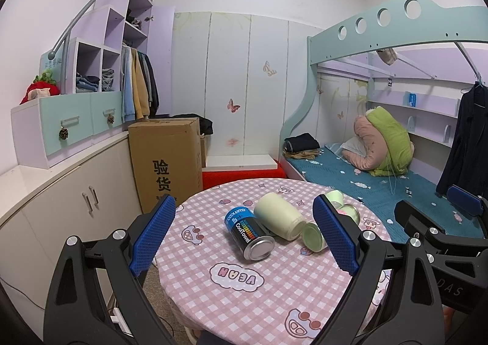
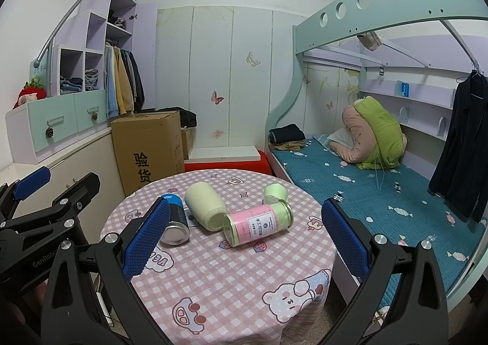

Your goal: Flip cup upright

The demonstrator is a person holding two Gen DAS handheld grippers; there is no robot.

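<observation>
A pale green cup (image 1: 279, 215) (image 2: 205, 204) lies on its side in the middle of the round table (image 1: 274, 299) (image 2: 228, 284) with a pink checked cloth. A blue and black CoolTowel can (image 1: 247, 232) (image 2: 177, 223) lies beside it on the left. A pink-labelled glass jar (image 2: 257, 223) (image 1: 314, 236) lies on the right, and a small green cup (image 2: 275, 192) (image 1: 334, 197) lies behind it. My left gripper (image 1: 244, 238) is open and empty, held above the near side of the table. My right gripper (image 2: 245, 238) is open and empty too.
A tall cardboard box (image 1: 166, 158) stands left of the table beside white cabinets (image 1: 61, 207). A bunk bed (image 2: 381, 186) with a blue mattress lies to the right. The right gripper shows at the right edge of the left wrist view (image 1: 442, 223).
</observation>
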